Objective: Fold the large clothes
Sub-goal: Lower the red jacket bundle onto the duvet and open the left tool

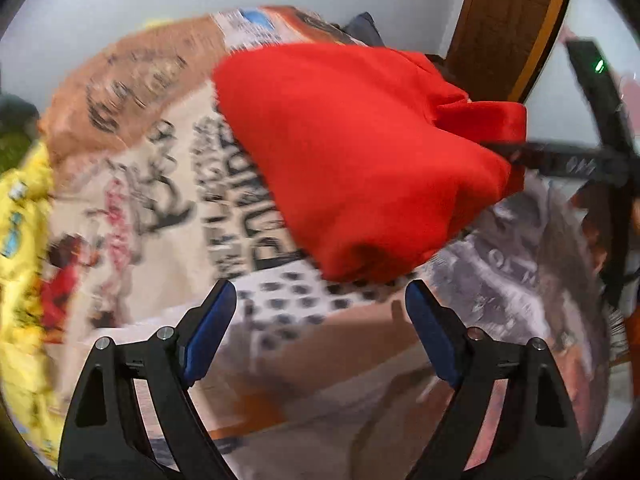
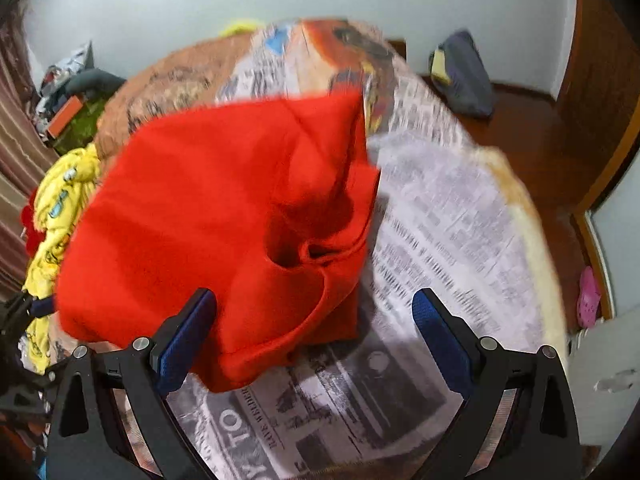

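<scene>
A bright red garment (image 1: 360, 160) lies bunched on a bed covered by a newspaper-print sheet (image 1: 168, 184). It also shows in the right wrist view (image 2: 208, 216), with a fold and an opening near its middle. My left gripper (image 1: 320, 300) is open and empty, just short of the garment's near edge. My right gripper (image 2: 314, 312) is open and empty, its jaws wide on either side of the garment's near corner. In the left wrist view the right gripper's black fingers (image 1: 532, 156) reach the garment's right side.
A yellow printed garment (image 2: 60, 208) lies at the bed's left edge, also in the left wrist view (image 1: 20, 248). A wooden door (image 1: 508, 20) stands at the right. A dark bag (image 2: 464, 76) and a pink shoe (image 2: 588, 296) lie on the wooden floor.
</scene>
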Tool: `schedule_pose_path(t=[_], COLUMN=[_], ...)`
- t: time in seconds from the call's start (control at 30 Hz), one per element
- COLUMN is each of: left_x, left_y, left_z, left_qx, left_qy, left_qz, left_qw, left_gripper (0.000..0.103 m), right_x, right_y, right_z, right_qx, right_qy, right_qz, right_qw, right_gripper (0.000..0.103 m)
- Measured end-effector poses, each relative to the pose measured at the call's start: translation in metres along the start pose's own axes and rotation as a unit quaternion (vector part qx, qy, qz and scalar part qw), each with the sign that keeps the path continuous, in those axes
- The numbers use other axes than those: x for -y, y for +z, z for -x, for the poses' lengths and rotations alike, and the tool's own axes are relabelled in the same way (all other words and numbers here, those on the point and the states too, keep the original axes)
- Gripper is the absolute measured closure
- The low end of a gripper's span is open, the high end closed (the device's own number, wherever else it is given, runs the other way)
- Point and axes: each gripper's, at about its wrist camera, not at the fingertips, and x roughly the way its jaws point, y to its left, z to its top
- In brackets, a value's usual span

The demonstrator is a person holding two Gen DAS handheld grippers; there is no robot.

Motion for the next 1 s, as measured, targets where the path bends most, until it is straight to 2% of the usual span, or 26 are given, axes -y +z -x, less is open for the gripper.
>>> schedule_pose_path(t=[0.1, 0.17, 0.23, 0.27, 0.33, 0.43, 0.5, 0.53, 0.6, 0.63, 0.7, 0.77, 0.83, 0.9, 1.0], left_x=[0.003, 0.002, 0.0, -0.003, -0.007, -0.016, -0.031, -0.042, -0.06, -0.074, -0.101, -0.124, -0.137, -0.139, -0.134], left_y=[0.009, 0.016, 0.019, 0.018, 0.015, 0.004, -0.002, -0.007, -0.014, -0.019, -0.028, -0.039, -0.046, -0.049, -0.043], left_z=[-0.015, -0.021, -0.026, -0.026, -0.023, -0.008, -0.001, 0.003, 0.01, 0.015, 0.022, 0.027, 0.038, 0.046, 0.055], left_qx=[-0.001, 0.006, 0.005, 0.01, 0.018, 0.033, 0.033, 0.032, 0.034, 0.038, 0.033, 0.02, 0.018, 0.023, 0.028], left_qy=[-0.031, -0.034, -0.025, -0.024, -0.025, 0.008, 0.018, 0.021, 0.068, 0.095, 0.122, 0.109, 0.12, 0.132, 0.111], left_qz=[0.033, 0.055, 0.064, 0.068, 0.067, 0.055, 0.069, 0.079, 0.091, 0.101, 0.124, 0.148, 0.145, 0.132, 0.126], left_qw=[0.999, 0.9979, 0.9976, 0.9973, 0.9973, 0.9979, 0.9969, 0.9962, 0.9929, 0.9896, 0.9841, 0.9828, 0.9819, 0.9821, 0.9853], left_gripper=[0.017, 0.028, 0.046, 0.048, 0.059, 0.069, 0.074, 0.092, 0.102, 0.103, 0.103, 0.103, 0.102, 0.102, 0.094], right_x=[0.007, 0.009, 0.004, 0.002, -0.004, -0.016, -0.028, -0.034, -0.043, -0.049, -0.054, -0.052, -0.046, -0.04, -0.032], right_y=[-0.005, -0.008, -0.006, -0.006, -0.008, -0.011, -0.012, -0.014, -0.018, -0.02, -0.021, -0.021, -0.021, -0.022, -0.024], right_z=[-0.02, -0.025, -0.023, -0.023, -0.022, -0.021, -0.019, -0.017, -0.015, -0.014, -0.018, -0.018, -0.014, -0.008, 0.0], right_qx=[-0.029, -0.035, -0.034, -0.034, -0.036, -0.036, -0.034, -0.032, -0.03, -0.024, -0.017, -0.016, -0.012, -0.008, 0.002], right_qy=[0.005, 0.012, 0.012, 0.016, 0.036, 0.058, 0.073, 0.081, 0.09, 0.077, 0.055, 0.053, 0.054, 0.049, 0.017], right_qz=[-0.02, -0.024, -0.011, -0.007, 0.005, 0.026, 0.043, 0.05, 0.063, 0.074, 0.089, 0.082, 0.067, 0.056, 0.061], right_qw=[0.999, 0.999, 0.999, 0.999, 0.999, 0.997, 0.996, 0.995, 0.993, 0.994, 0.994, 0.995, 0.996, 0.997, 0.998], right_gripper=[0.006, 0.005, 0.007, 0.01, 0.032, 0.047, 0.056, 0.059, 0.062, 0.062, 0.062, 0.062, 0.062, 0.061, 0.055])
